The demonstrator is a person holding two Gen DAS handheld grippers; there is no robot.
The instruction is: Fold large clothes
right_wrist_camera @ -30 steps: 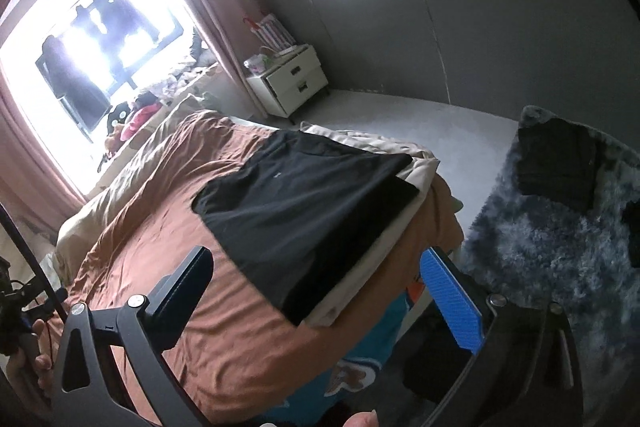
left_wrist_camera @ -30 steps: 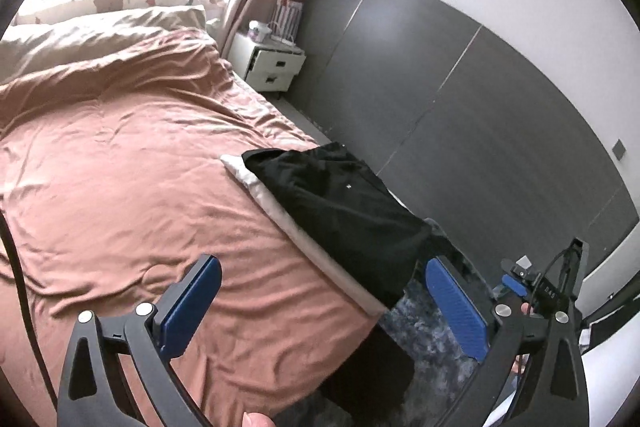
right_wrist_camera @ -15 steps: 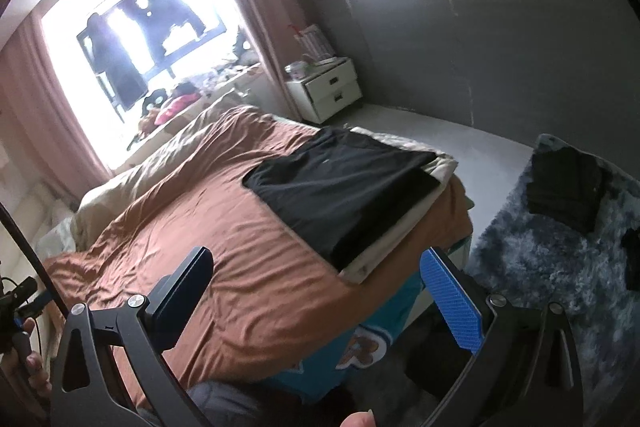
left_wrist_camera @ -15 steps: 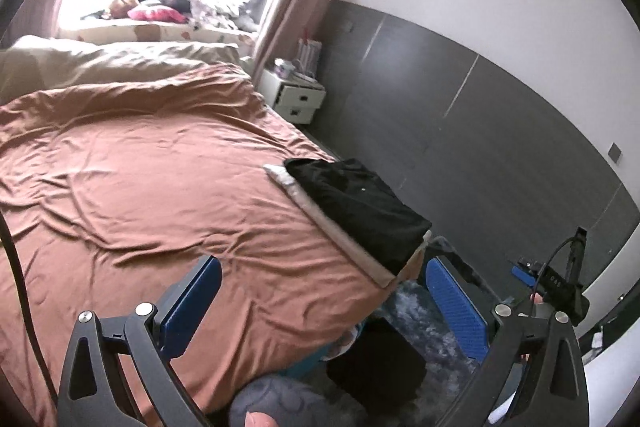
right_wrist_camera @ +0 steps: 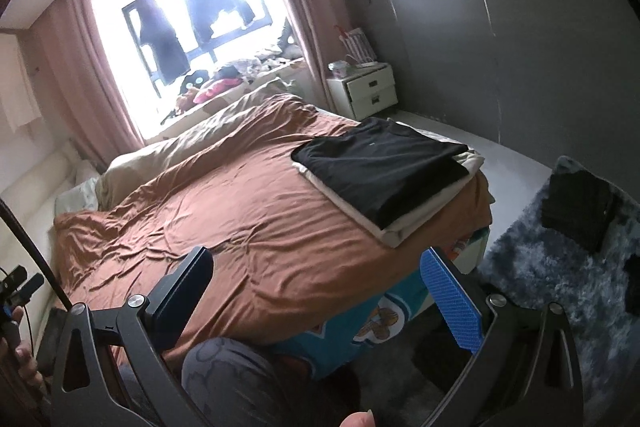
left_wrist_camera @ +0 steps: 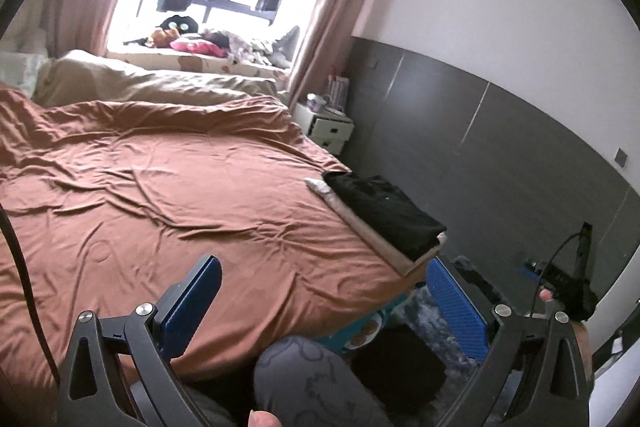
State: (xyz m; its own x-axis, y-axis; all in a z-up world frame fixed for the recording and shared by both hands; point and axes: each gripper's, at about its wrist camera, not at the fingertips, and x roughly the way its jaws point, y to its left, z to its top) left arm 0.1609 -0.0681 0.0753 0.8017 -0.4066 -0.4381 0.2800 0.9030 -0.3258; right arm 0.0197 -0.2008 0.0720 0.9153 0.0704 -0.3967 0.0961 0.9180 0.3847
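Both claws, left and right, gape wide and empty. Folded black shirt lies ahead-right on the bed, atop a cream stack. Next garment: probably the dark clothes on the rug, right of the right claw; pinch seams, lift clear.

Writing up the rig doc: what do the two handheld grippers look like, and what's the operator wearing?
Both alike: black skeletal frames with triangular cutouts and silver bolts, jaws faced with ribbed blue pads. The left gripper has a black cable at the image's left edge; the right gripper likewise. The operator wears grey patterned trousers.
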